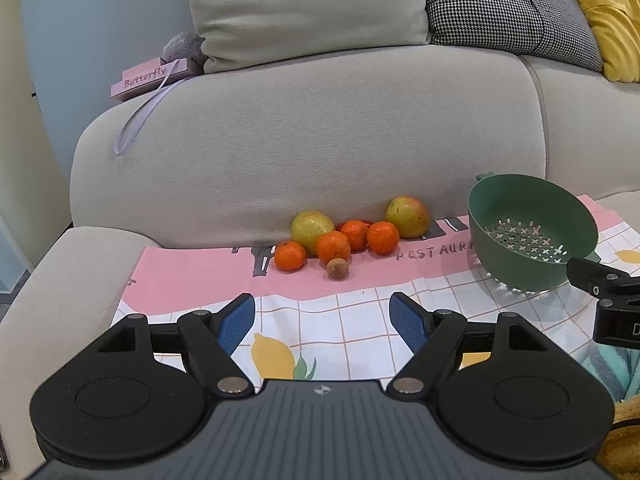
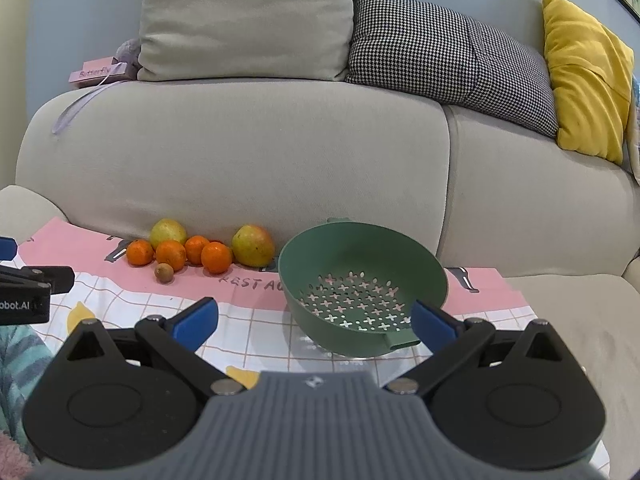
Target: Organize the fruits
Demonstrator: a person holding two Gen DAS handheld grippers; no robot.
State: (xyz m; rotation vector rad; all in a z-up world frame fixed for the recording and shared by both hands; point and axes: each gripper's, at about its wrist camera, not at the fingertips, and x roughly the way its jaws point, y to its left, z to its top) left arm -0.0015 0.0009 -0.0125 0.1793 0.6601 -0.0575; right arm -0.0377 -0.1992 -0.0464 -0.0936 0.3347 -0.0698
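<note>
Several fruits lie in a cluster on a patterned cloth (image 1: 192,276) against the sofa back: two yellow-green apples (image 1: 312,227) (image 1: 408,216), several tangerines (image 1: 333,246) and a small brown fruit (image 1: 337,269). An empty green colander (image 1: 532,232) stands tilted to their right. My left gripper (image 1: 322,326) hovers open in front of the fruits, nothing between its blue pads. In the right wrist view the apples (image 2: 168,232), tangerines (image 2: 216,257) and brown fruit (image 2: 164,272) lie left of the colander (image 2: 362,280). My right gripper (image 2: 314,320) stands open just before the colander's near rim.
A grey sofa (image 2: 240,152) backs the cloth, with beige (image 2: 244,20), houndstooth (image 2: 444,52) and yellow (image 2: 584,72) cushions on top. A pink "Butterfly" box (image 1: 150,78) with a ribbon rests on the sofa back at left. A striped sleeve (image 2: 20,364) shows at lower left.
</note>
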